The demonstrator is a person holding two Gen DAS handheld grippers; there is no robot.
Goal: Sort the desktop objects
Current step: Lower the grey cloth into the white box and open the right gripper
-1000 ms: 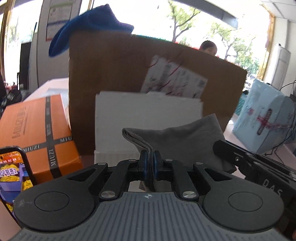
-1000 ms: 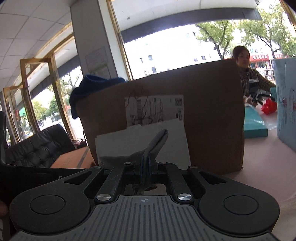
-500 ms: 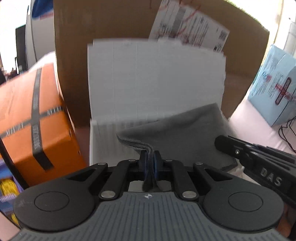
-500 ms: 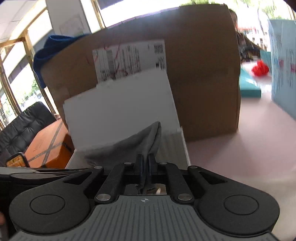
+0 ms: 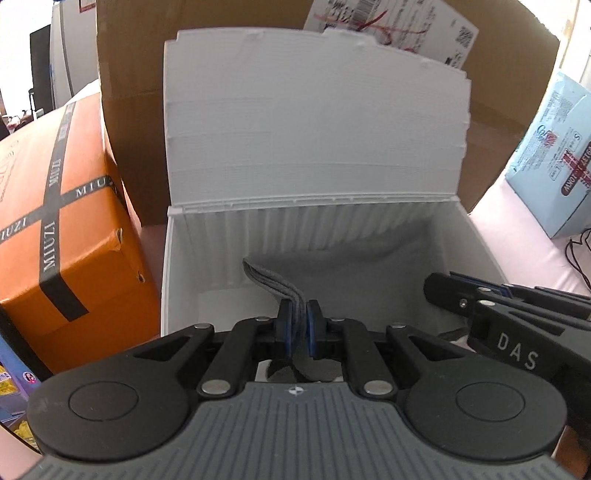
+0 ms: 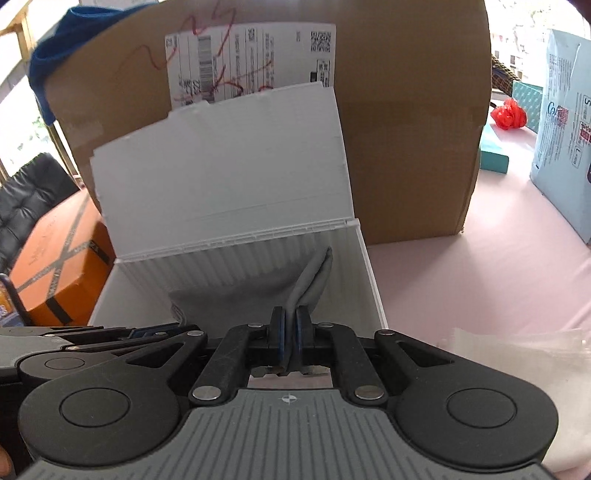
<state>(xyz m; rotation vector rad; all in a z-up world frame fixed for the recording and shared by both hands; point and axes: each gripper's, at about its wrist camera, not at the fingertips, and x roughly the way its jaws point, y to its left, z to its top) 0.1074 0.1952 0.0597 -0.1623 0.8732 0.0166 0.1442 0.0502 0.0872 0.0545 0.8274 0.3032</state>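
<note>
A folded grey cloth (image 5: 354, 280) hangs inside an open white corrugated box (image 5: 173, 258), its lid (image 5: 314, 122) standing upright behind. My left gripper (image 5: 299, 321) is shut on the cloth's left corner. My right gripper (image 6: 290, 328) is shut on the cloth's right corner (image 6: 314, 280), over the same box (image 6: 373, 280). In the left wrist view the right gripper (image 5: 498, 314) reaches in from the right, over the box's right wall. In the right wrist view the left gripper (image 6: 92, 336) shows at the lower left.
A big brown cardboard box (image 6: 406, 147) with a shipping label stands behind the white box, a blue cloth (image 6: 70, 29) draped on its top. An orange box (image 5: 55, 221) sits to the left. Light blue packages (image 5: 554, 147) stand right on the pink tabletop (image 6: 480, 288). A clear plastic bag (image 6: 517, 354) lies near.
Both grippers have tipped down and moved forward, lowering the grey cloth from above the white box down into it. Both stay shut on the cloth.
</note>
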